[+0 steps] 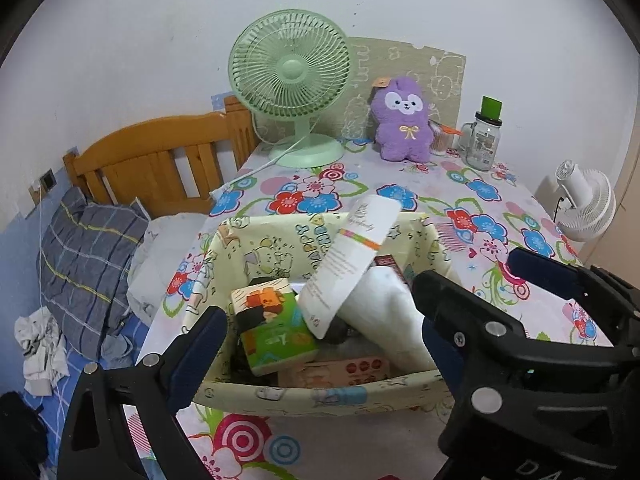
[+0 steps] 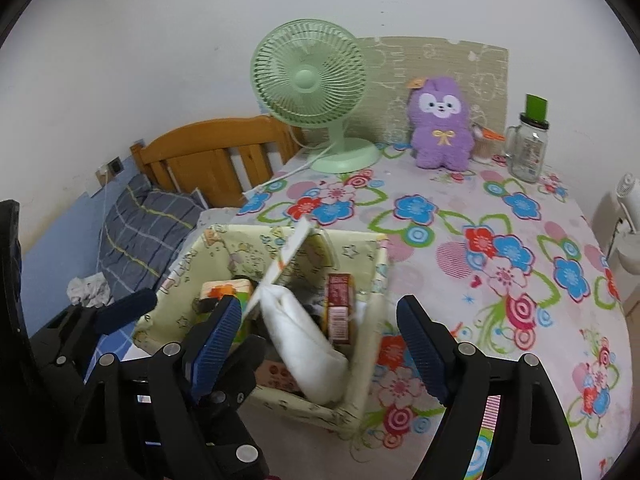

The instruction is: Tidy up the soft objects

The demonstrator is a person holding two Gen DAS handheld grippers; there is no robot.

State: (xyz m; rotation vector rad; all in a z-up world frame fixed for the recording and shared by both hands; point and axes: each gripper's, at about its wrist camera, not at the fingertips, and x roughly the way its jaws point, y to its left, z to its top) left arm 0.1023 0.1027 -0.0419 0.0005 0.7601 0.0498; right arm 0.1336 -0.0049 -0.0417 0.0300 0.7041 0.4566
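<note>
Both tongs gape empty over the crowded basket; purple plush beyond.

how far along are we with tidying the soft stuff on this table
Looks done: the white soft pack with its paper tag lies in the fabric basket beside a green box.

In hand: nothing. The left gripper and right gripper both have open jaws, hovering at the basket.

Left: the purple plush toy sits by the wall near the green fan, if it belongs in the basket.
</note>
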